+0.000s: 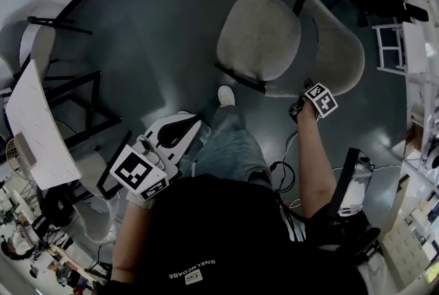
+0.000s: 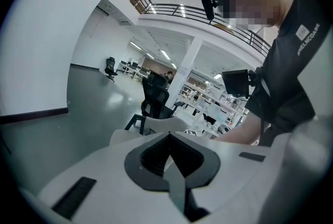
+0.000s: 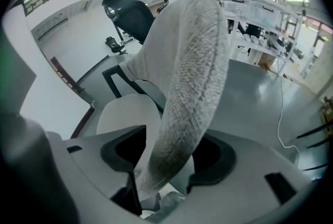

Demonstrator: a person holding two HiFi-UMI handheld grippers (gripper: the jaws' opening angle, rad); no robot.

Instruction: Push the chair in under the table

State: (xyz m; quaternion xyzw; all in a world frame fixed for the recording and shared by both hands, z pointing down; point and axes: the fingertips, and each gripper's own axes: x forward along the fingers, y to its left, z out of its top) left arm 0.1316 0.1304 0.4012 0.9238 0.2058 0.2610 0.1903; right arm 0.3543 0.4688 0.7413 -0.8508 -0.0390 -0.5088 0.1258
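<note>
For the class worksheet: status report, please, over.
Left claw shut, empty. Right claw open, astride backrest edge of grey fabric chair with black frame. Chair not yet under white table. Person's white shoe beside chair.

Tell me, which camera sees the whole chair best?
The head view: it shows the chair whole from above. The right gripper view shows only its fuzzy backrest up close, inside the open right claw. The left gripper view shows at most a sliver.

The chair [image 1: 259, 34] is beige, the floor [image 1: 158, 33] dark grey, the table [image 1: 31, 123] white, the jeans [image 1: 230, 146] blue.
</note>
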